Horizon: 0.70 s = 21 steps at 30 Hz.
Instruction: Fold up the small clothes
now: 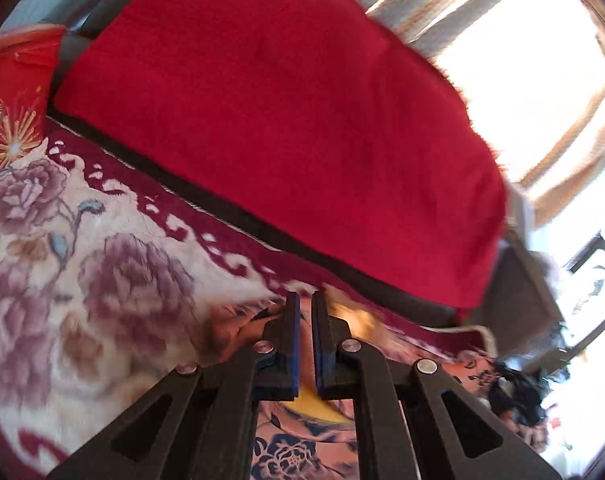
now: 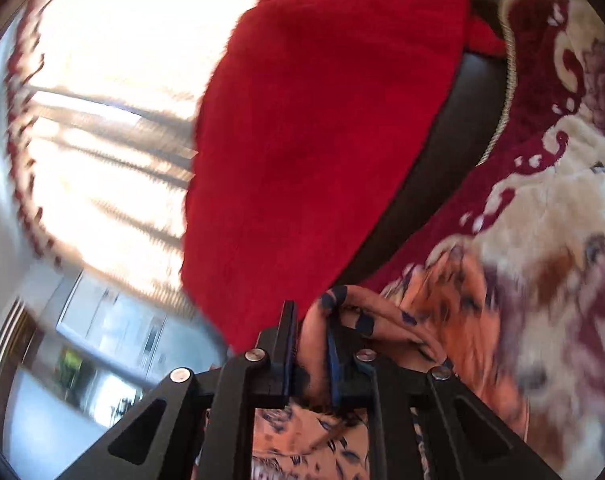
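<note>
The small garment is orange-pink with dark blue flowers (image 1: 290,452). It lies on a floral blanket (image 1: 102,260) and hangs under both grippers. My left gripper (image 1: 305,300) has its jaws nearly together on a thin edge of the garment, with yellow fabric (image 1: 314,408) showing behind the pads. My right gripper (image 2: 308,312) is shut on a bunched fold of the same garment (image 2: 382,320), which drapes over its right finger and trails right across the blanket (image 2: 542,200). Both views are blurred by motion.
A bright red towel (image 1: 282,120) covers a dark sofa back (image 1: 342,276); it also shows in the right wrist view (image 2: 302,140). A red printed cushion (image 1: 10,100) lies far left. Bright curtained windows (image 1: 522,80) lie behind. A dark pile (image 1: 518,392) lies at right.
</note>
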{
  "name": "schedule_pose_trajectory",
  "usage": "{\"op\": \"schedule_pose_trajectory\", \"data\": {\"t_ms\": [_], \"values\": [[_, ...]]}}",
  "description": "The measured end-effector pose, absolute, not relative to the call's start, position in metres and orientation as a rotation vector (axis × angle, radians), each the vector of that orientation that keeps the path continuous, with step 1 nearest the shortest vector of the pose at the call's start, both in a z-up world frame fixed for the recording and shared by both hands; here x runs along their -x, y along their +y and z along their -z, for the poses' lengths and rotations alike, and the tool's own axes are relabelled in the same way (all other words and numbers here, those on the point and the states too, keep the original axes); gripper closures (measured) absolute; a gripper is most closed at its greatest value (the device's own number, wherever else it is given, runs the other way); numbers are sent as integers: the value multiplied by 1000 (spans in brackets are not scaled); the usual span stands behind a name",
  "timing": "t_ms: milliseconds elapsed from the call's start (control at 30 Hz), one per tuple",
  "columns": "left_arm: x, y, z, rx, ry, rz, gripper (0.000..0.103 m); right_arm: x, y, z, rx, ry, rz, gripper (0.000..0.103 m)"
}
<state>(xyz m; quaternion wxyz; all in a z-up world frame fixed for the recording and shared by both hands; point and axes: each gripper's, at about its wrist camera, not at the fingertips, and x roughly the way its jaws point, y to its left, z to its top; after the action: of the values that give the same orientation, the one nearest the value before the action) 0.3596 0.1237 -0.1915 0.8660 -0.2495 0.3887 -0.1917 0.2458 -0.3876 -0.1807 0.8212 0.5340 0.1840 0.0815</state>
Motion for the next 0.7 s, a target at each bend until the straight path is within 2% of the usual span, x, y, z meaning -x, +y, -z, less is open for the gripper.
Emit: {"op": "schedule_pose_trajectory", "data": {"t_ms": [67,100,167,200,333,433,567,700], "values": [[-380,125,218,563,837,339,98,-261,-393,199,-1168,401,-126,81],[-383,130,227,590,834,303,98,-266,-398,208,-1172,416,-99,74],[-374,142,241,645,813,245,98,-270,-411,225,-1200,441,-40,49],[-364,143,242,653,796,248,98,-271,-416,229,-1217,441,-26,45],[-317,114,239,515,829,245,91,-269,-407,210,-1056,472,-42,45],[-309,85,249,435,953,290,91,-257,-381,193,-915,522,-105,45],[-296,58,256,298,1033,379,91,-250,-335,180,-708,668,-231,45],[-294,43,264,296,1071,524,91,-254,-292,187,-553,794,-363,47]]}}
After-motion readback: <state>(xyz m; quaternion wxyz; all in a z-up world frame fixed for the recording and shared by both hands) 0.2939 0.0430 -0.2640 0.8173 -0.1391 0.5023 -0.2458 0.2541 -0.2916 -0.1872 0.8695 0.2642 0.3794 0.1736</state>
